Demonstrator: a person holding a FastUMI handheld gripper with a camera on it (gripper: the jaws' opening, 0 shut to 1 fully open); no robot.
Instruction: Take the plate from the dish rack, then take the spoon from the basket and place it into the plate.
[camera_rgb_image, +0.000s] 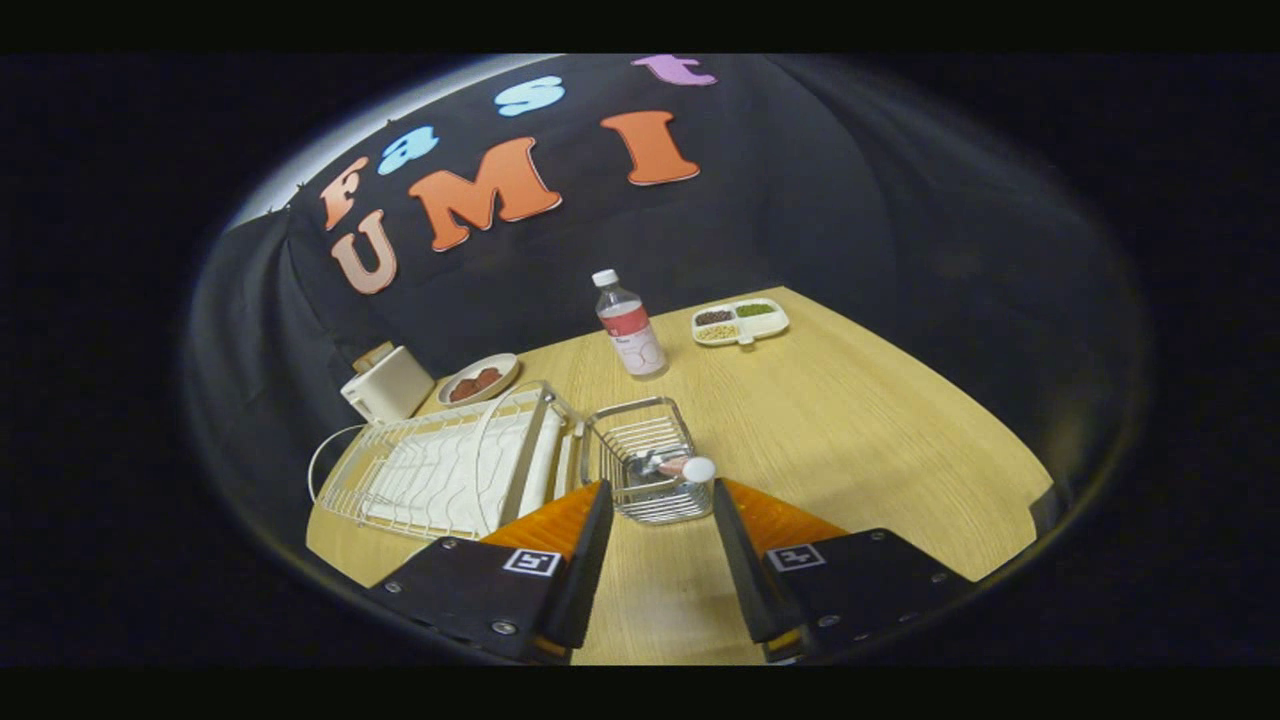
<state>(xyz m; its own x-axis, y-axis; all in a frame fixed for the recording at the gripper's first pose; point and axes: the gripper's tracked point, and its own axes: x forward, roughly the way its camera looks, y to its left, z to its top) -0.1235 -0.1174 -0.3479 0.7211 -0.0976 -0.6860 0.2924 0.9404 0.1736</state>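
A wire dish rack (440, 470) sits on the wooden table, ahead and left of my fingers. At its right end a white plate (545, 458) seems to stand on edge, seen nearly side-on. To the right of the rack is a small wire basket (612, 450). A spoon (690, 468) lies in it, its rounded white end leaning on the basket's right rim. My gripper (660, 488) is open, with the fingertips level with the basket's near wall, one on each side. Nothing is between the fingers but that wall, and they do not touch it.
Beyond the basket stands a clear bottle (628, 325) with a red label. A divided white dish (740, 320) of beans lies at the far right. Behind the rack are a plate of red food (480, 380) and a white box-shaped appliance (388, 385) with a cord.
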